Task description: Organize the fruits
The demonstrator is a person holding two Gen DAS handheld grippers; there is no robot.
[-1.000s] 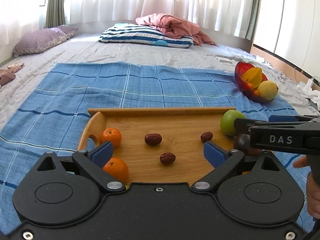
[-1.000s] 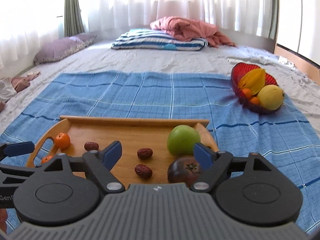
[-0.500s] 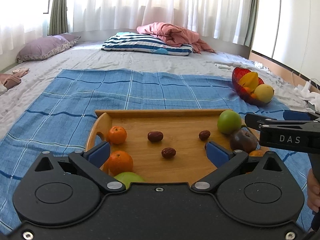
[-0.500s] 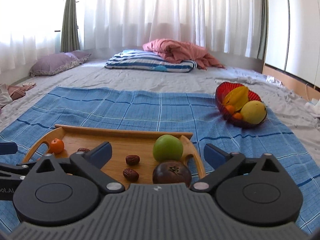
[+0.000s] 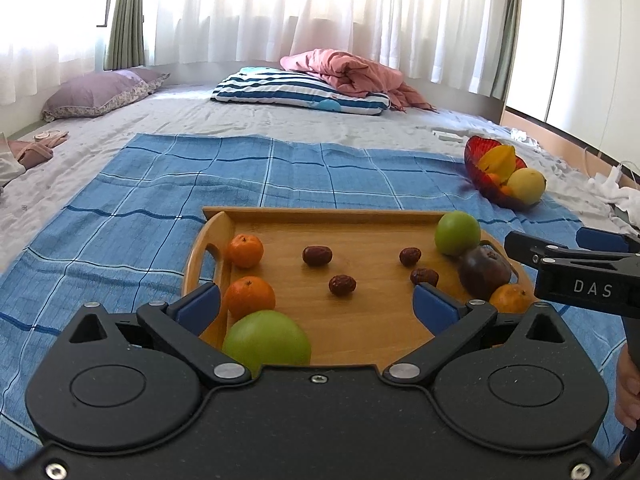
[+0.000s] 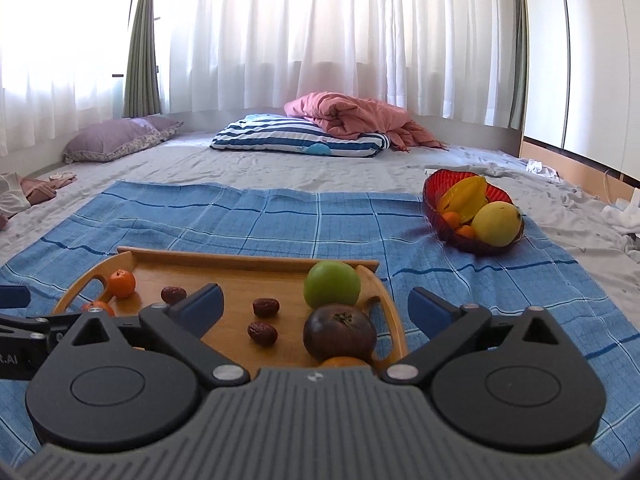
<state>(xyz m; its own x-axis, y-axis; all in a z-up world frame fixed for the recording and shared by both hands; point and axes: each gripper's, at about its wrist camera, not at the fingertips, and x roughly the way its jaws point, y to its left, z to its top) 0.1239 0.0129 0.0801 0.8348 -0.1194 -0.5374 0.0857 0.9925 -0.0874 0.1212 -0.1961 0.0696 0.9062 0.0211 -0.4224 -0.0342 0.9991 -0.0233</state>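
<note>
A wooden tray [image 5: 320, 214] lies on a blue checked cloth. It holds two tangerines [image 5: 245, 251] at its left, a green apple [image 5: 266, 338] at the near left, several dates [image 5: 317, 255] in the middle, and a second green apple [image 5: 457, 233], a dark purple fruit [image 5: 484, 272] and a tangerine [image 5: 513, 298] at the right. My left gripper [image 5: 316, 307] hovers open over the tray's near edge, holding nothing. My right gripper [image 6: 316, 308] is open too, just behind the dark fruit [image 6: 339, 332] and the far apple [image 6: 332, 284], touching neither.
A red bowl [image 6: 472, 208] with a star fruit, a yellow fruit and small oranges sits on the cloth's far right corner. Pillows and a pink blanket [image 6: 352, 118] lie at the back of the bed. A hand shows at the right edge [image 5: 628, 392].
Both grippers have drawn back from the tray, so more of it shows, including the near green apple and the right tangerine. The right jaws have widened and stand clear of the dark fruit.
</note>
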